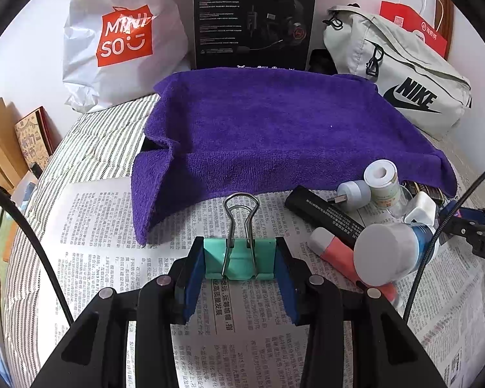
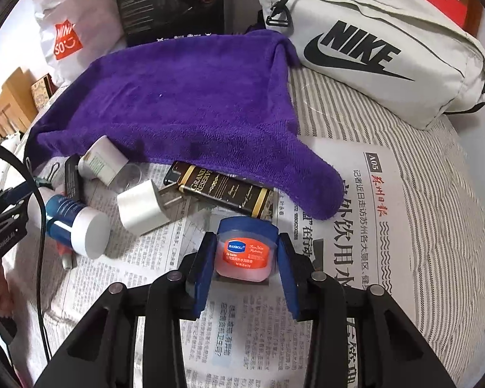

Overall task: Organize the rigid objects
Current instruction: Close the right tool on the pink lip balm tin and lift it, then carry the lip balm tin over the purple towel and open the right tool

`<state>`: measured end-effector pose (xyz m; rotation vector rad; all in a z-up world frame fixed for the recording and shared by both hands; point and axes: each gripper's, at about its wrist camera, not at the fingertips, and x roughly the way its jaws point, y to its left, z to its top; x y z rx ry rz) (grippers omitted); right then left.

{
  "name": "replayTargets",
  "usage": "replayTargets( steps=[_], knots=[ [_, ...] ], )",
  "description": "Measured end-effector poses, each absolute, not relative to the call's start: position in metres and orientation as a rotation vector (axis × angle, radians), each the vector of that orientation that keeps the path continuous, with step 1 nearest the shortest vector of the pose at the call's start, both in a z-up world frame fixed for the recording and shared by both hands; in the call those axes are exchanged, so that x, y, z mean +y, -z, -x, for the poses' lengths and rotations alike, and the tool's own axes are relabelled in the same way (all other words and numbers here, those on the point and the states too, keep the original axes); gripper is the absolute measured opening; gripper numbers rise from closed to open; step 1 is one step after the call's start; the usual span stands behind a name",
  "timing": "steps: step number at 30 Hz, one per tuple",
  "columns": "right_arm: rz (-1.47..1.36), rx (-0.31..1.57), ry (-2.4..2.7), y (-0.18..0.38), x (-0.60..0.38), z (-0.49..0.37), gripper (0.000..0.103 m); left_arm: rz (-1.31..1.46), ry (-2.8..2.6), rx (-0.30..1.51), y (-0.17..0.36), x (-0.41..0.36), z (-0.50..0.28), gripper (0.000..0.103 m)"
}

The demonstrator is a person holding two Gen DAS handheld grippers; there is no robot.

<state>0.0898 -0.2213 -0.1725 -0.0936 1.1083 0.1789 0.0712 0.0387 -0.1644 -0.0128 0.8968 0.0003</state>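
Gripping binder clip (image 1: 239,258) between left tongs (image 1: 241,263); lip-balm jar (image 2: 244,252) between right tongs (image 2: 245,258)

A fluffy purple terry-cloth towel (image 1: 274,129) lies on matt printed newspaper (image 1: 242,323); the mint-green binder clip (image 1: 239,258) has glossy painted metal and shiny wire handles.

A home bedroom: striped bedding (image 2: 388,123) under newspaper (image 1: 242,339), shopping bag (image 1: 119,38) (Miniso) and sports bag (image 2: 371,48) behind.
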Motion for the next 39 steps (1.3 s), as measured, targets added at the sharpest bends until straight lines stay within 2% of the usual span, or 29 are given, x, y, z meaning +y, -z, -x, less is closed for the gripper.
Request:
replayTargets(
  steps=[12,26,39],
  knots=[
    [0.045,1.074,-0.252,0.143,-0.229,-0.078,0.037,0.085,0.021,0.949,0.157,0.045,-0.06,0.039],
    [0.007,1.004,-0.317,0.118,-0.232,-0.08,0.037,0.111,-0.01,0.902,0.119,0.063,-0.041,0.039],
    [0.009,0.908,-0.335,0.083,-0.223,-0.123,0.037,0.067,0.005,0.842,0.075,0.068,-0.08,0.039]
  ],
)
